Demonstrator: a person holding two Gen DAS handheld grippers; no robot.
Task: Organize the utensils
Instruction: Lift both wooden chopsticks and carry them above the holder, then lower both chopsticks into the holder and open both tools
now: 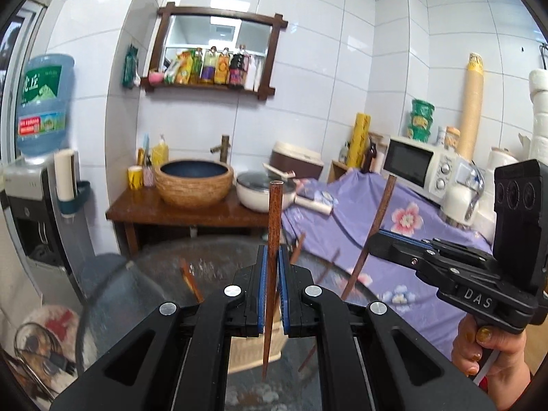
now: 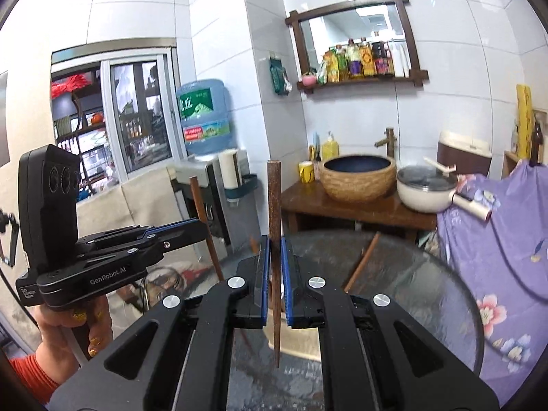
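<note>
Each gripper clamps one wooden chopstick, held near upright above the round glass table.

The left gripper [image 1: 272, 274] pinches its chopstick [image 1: 273, 239], the right gripper [image 2: 275, 267] its own chopstick [image 2: 274, 226]; both long axes run vertically, blunt ends up, tapered tips toward the glass table [image 2: 428, 274]. Casings read "DAS" and "GenRobot.AI".
</note>
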